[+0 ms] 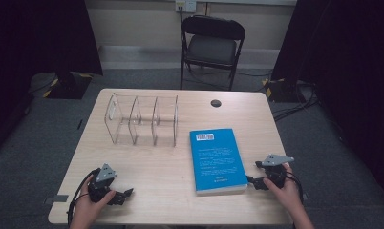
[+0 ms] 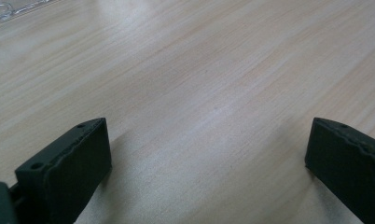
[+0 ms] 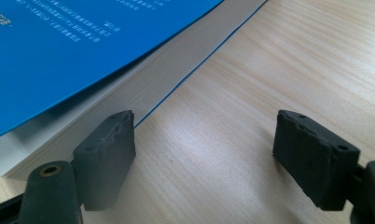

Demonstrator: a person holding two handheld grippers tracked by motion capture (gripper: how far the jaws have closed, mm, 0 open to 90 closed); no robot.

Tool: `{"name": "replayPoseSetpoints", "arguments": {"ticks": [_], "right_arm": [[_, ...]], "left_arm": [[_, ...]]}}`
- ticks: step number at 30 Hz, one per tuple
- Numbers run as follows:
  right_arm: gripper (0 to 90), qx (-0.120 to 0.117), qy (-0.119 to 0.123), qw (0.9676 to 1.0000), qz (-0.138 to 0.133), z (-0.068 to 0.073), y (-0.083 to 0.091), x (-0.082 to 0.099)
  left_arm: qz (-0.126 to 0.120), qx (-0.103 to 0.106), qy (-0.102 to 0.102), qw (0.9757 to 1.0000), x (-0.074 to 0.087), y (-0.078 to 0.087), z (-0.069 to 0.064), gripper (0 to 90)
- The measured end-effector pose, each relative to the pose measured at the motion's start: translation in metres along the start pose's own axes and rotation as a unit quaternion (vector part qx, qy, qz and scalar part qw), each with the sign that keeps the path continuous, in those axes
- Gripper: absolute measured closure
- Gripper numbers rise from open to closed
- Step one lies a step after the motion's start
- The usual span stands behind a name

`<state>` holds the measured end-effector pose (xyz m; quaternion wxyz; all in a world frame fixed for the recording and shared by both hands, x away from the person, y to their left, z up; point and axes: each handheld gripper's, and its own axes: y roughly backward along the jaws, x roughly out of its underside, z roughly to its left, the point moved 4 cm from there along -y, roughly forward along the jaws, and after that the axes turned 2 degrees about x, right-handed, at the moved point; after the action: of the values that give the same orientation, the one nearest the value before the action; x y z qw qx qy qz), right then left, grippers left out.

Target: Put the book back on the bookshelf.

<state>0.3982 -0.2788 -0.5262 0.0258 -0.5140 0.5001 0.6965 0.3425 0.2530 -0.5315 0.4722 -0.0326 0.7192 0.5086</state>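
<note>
Book (image 1: 217, 160) — right gripper (image 1: 258, 182) low alongside

Wooden table (image 1: 152, 167) with blue book (image 1: 217, 160), clear rack (image 1: 141, 120).

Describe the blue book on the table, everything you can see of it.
The blue book is a thick paperback lying flat and closed on the wooden table, right of the clear divider rack. Its glossy cover bears small white print and a white barcode label near the far-left corner. The pale page block shows along its edge. The right gripper sits open beside its near-right corner, one jaw close to the pages.
</note>
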Motion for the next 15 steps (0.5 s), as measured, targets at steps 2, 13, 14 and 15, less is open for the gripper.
{"name": "replayPoseSetpoints", "arguments": {"ticks": [2, 13, 14, 15], "right_arm": [[20.5, 0.0, 0.0, 1.0, 0.0, 0.0, -0.0001, 0.0], [20.5, -0.001, 0.0, 1.0, 0.0, 0.0001, -0.0001, 0.0], [20.5, 0.0, 0.0, 1.0, 0.0, 0.0, -0.0001, 0.0], [19.9, 0.001, 0.001, 1.0, 0.0, 0.0001, 0.0002, 0.0001]], "left_arm": [[0.0, 0.0, 0.0, 1.0, 0.0, 0.0, 0.0, 0.0], [-0.002, -0.002, 0.006, 1.0, -0.0003, -0.0002, -0.0008, 0.0], [0.0, -0.001, 0.004, 1.0, -0.0006, -0.0002, -0.0007, 0.0], [0.005, -0.002, 0.002, 1.0, -0.0013, 0.0003, -0.0004, 0.1]]}}
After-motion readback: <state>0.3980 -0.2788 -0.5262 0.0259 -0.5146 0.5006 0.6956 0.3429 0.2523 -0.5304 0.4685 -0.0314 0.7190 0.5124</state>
